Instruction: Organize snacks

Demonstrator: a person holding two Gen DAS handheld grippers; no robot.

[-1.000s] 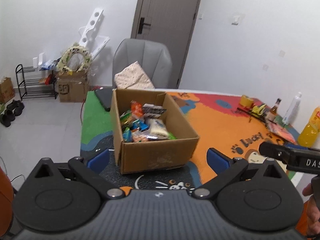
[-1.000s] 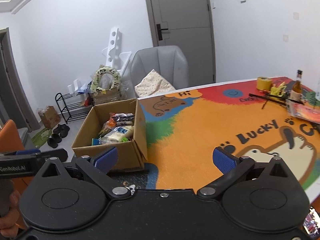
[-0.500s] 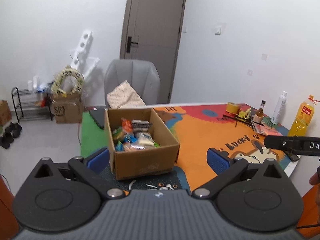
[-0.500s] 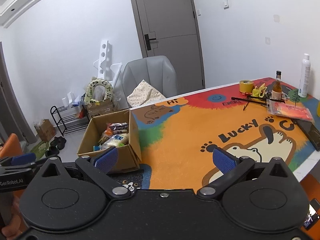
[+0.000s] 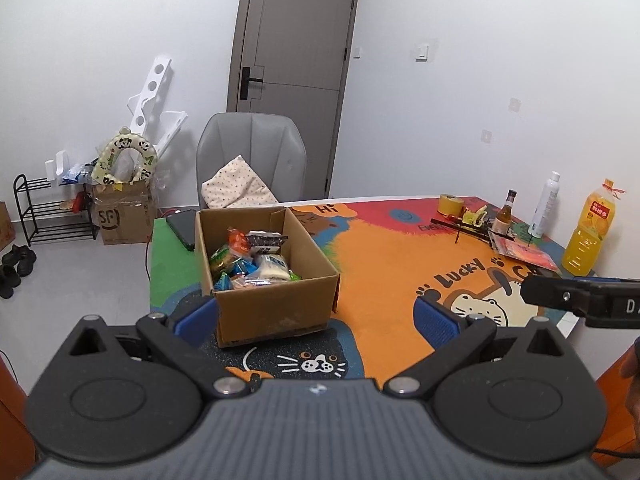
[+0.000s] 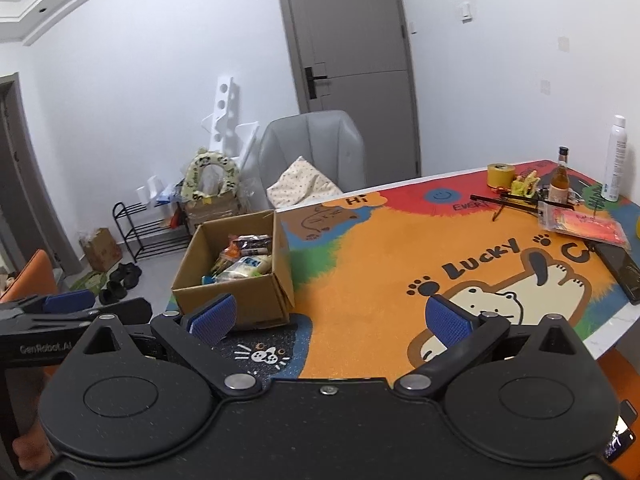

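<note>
Snacks, assorted wrapped packets, orange, green, blue and white among them, lie heaped inside an open cardboard box at the left end of a table covered by a bright cartoon mat; individual wrappers are too small to read. Just behind the box, on the green corner of the mat, a dark flat device, possibly a phone or tablet. Behind the table, a grey chair with a spotted cushion on its seat. Left gripper: held above the near table edge, blue pads spread wide with nothing between them, the box framed between its fingers. Centre of the mat: bare, printed with "LUCKY" and a bear. Right gripper: likewise spread wide and empty, hovering over the near edge, apart from the box. Far right end of the table, in order: a roll of yellow tape, black sticks, a small brown bottle, a red packet, a white spray can, and a bottle of orange drink. A second dark slab lies near the right edge.
</note>
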